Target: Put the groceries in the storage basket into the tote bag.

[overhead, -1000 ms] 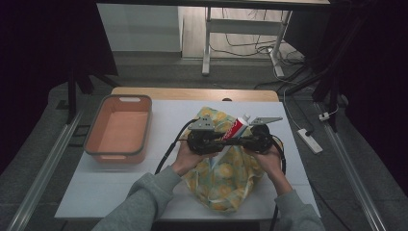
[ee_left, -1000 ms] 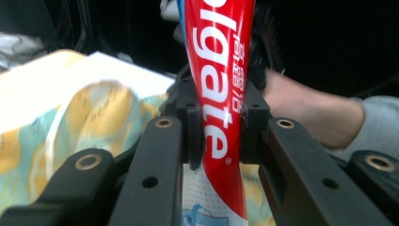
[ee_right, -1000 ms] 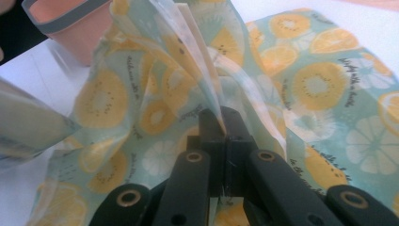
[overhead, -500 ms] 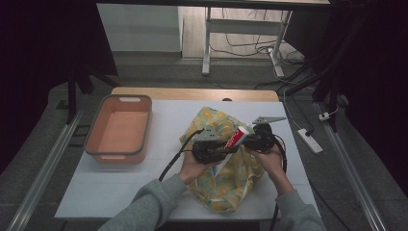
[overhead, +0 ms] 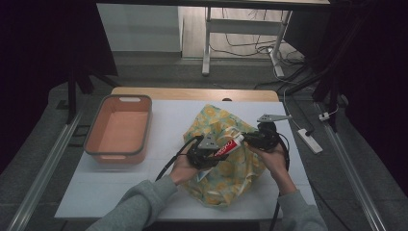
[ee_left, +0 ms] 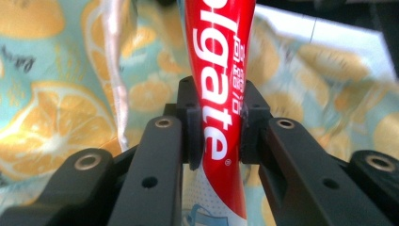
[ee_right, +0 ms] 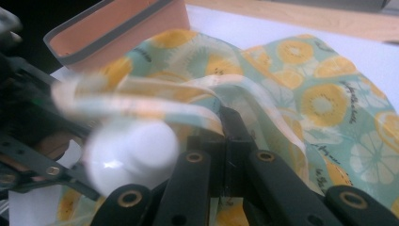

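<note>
A red and white toothpaste tube (overhead: 227, 146) hangs over a yellow and teal fruit-print cloth bag (overhead: 226, 180) on the white table. My left gripper (overhead: 208, 153) is shut on the tube (ee_left: 217, 94), its jaws pinching the red body at mid-length (ee_left: 219, 125). The tube's white cap (ee_right: 129, 150) points toward my right gripper (overhead: 257, 138). That gripper (ee_right: 226, 136) is shut on the bag's pale rim strap (ee_right: 155, 89) and holds it lifted. The bag's inside is hidden.
An orange bin (overhead: 119, 127) with a grey rim stands empty at the table's left, and its corner (ee_right: 117, 23) shows beyond the bag. Cables trail from both grippers toward the front edge. A white power strip (overhead: 309, 140) lies off the table's right side.
Both hands have shifted slightly right and toward the front edge with the tube and the bag rim still held. The tube now lies lower over the bag.
</note>
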`<action>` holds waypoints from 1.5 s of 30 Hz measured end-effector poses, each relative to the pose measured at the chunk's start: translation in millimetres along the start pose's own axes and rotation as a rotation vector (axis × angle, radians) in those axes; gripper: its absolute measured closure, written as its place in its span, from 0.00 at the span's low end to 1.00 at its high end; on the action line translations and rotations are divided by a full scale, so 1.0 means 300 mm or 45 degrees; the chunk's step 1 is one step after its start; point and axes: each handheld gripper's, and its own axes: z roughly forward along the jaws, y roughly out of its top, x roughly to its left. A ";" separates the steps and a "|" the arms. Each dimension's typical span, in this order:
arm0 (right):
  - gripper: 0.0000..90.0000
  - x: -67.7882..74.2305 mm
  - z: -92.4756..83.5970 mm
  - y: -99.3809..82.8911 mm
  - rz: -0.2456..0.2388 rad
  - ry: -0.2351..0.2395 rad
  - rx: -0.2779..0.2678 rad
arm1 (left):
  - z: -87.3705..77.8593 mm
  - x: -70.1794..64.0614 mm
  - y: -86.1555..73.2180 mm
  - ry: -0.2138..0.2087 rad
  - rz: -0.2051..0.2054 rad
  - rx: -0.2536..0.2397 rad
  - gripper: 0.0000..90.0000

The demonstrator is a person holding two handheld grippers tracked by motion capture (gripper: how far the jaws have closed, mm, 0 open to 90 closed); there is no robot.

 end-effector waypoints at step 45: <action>0.98 0.091 -0.003 0.005 -0.140 -0.016 0.058 | -0.379 0.117 -0.127 0.191 -0.244 0.040 0.40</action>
